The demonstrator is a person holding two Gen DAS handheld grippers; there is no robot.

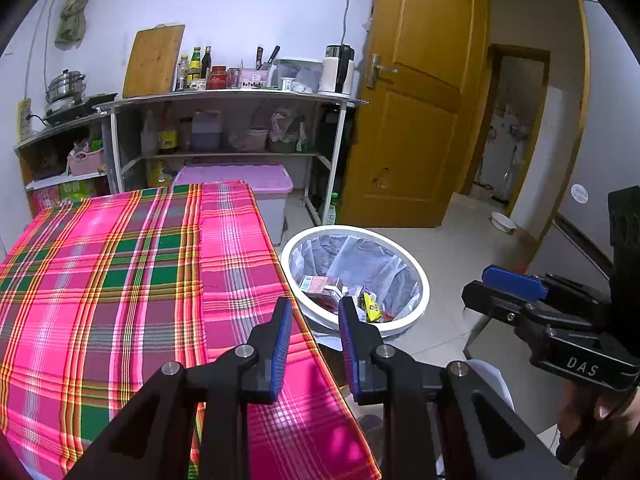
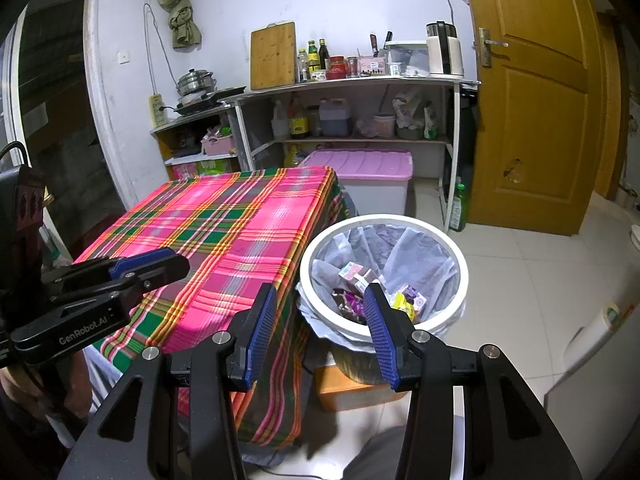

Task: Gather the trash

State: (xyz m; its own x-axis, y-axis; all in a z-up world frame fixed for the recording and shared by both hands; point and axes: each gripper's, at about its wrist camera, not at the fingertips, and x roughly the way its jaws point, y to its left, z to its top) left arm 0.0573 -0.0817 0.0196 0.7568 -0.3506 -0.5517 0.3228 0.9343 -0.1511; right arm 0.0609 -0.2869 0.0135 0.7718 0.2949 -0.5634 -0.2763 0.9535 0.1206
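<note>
The left tool [image 1: 314,312] is parted wide with nothing between its blue pads, hanging over the near right edge of the table [image 1: 120,280], which is covered in a pink and green plaid cloth. The right tool [image 2: 318,300] is likewise spread wide and empty, held above the gap between the table [image 2: 224,232] edge and the bin. Each tool shows in the other's view: the right one [image 1: 504,284] off to the right of the left tool, the left one [image 2: 160,264] off to the left over the cloth.

Just ahead of both tools and below them stands the white-rimmed trash bin [image 2: 400,224], lined with a clear bag, on the floor beside the table. In it lies the trash [image 2: 360,276]: small cartons, a yellow wrapper and purple packets; the same heap [image 1: 332,286] sits just beyond the left tool's tips.

Farther ahead, a pink-lidded storage box [image 2: 360,164] sits under a metal shelf [image 2: 348,88] of bottles and jars.
</note>
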